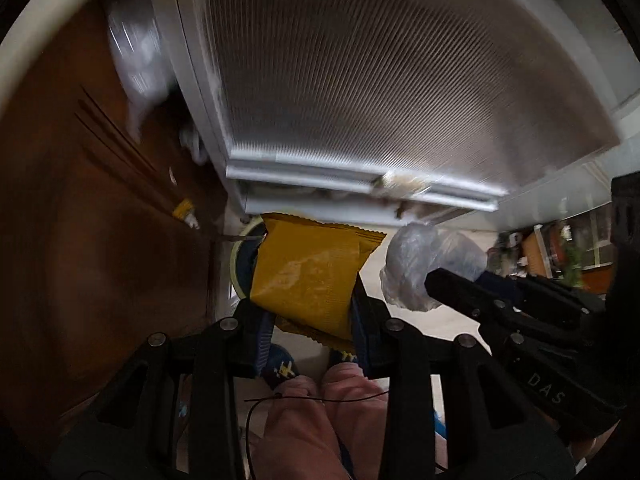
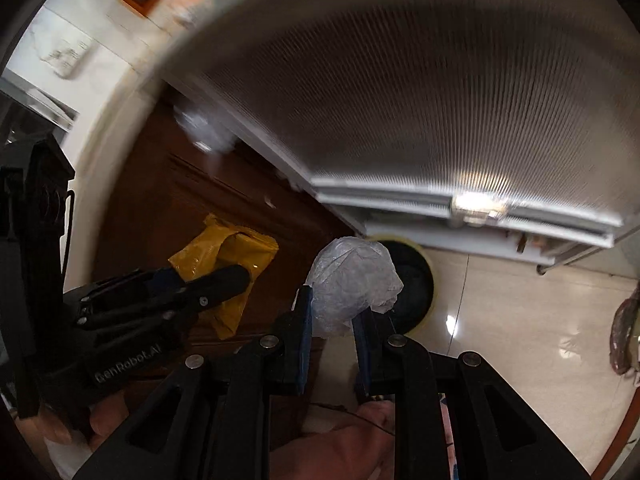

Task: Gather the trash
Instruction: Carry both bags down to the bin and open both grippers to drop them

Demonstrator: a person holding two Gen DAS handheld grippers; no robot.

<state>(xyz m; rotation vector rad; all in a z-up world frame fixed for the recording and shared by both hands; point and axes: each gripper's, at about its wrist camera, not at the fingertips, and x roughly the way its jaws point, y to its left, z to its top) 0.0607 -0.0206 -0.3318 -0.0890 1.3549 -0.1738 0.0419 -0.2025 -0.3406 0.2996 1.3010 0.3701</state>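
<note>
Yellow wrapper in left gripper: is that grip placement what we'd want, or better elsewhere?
Looks sound. The left gripper pinches the yellow wrapper across its flat faces near the lower end, coming from below. It is thin and limp, so a face-to-face pinch near one crimped end suits it; an edge-on grip would likely buckle it.

We see: glossy yellow foil wrapper (image 1: 308, 276) | crinkled clear plastic bag (image 2: 352, 280) | polished wood door (image 1: 80, 240) | shiny floor tiles (image 2: 520, 320)
</note>
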